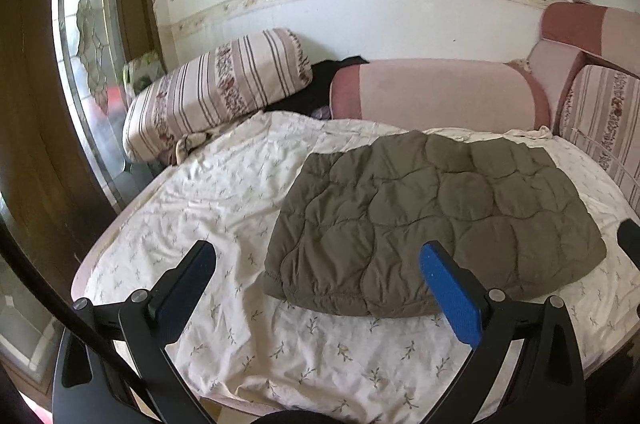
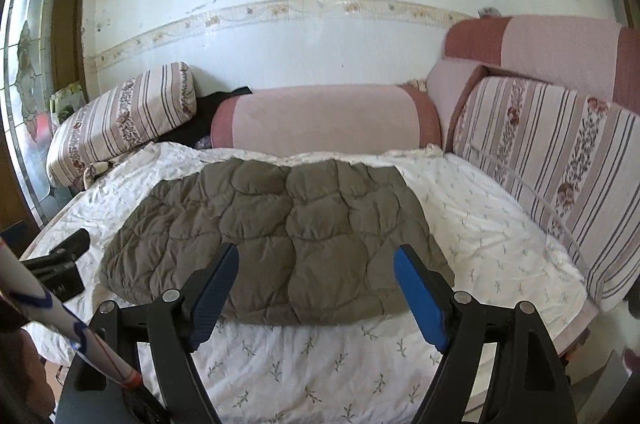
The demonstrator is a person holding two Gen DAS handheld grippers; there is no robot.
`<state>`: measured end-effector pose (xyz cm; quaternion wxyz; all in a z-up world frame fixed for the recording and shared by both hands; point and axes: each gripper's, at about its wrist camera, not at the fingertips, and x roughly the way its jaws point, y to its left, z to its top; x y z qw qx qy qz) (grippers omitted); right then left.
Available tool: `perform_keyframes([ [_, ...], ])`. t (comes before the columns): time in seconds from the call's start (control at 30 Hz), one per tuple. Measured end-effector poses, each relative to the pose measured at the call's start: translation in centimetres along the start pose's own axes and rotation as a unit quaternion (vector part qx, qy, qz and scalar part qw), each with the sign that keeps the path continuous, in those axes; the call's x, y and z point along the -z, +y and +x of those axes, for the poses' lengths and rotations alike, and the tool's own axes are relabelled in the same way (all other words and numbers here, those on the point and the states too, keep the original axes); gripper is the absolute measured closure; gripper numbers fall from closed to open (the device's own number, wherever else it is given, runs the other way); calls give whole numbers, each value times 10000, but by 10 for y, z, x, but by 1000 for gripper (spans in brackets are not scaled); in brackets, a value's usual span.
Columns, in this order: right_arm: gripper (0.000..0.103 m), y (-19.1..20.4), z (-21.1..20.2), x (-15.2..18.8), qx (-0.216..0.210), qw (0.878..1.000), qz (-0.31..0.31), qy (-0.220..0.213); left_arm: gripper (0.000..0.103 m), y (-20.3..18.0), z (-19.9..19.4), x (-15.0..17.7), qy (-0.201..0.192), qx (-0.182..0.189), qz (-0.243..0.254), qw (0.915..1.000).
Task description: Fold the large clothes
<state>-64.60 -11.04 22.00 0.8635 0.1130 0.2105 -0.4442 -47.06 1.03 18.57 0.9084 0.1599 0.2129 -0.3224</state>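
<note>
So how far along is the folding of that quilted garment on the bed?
Done: the olive quilted garment lies folded into a compact, roughly rectangular bundle on the floral sheet. In hand: nothing; the left gripper and right gripper are both open and empty, just short of it. Left: perhaps one more fold or tidying.

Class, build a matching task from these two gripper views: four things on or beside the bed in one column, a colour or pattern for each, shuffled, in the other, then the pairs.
Things
1. quilted jacket
2. bed sheet
3. bolster
4. pillow

Descriptions
A. striped with flower bands
B. olive brown
C. plain pink with darker ends
D. white with small sprigs

Pairs: 1-B, 2-D, 3-C, 4-A
</note>
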Motion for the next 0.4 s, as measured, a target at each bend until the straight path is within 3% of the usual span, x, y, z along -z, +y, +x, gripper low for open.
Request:
perform_keyframes([
  [0.2, 18, 1, 5, 4, 10, 10000, -60, 53, 1, -3, 1, 0, 27, -10, 13, 10000],
  [0.4, 17, -10, 28, 8, -43, 9996, 13, 282, 1, 3, 26, -4, 153, -68, -14, 9999],
])
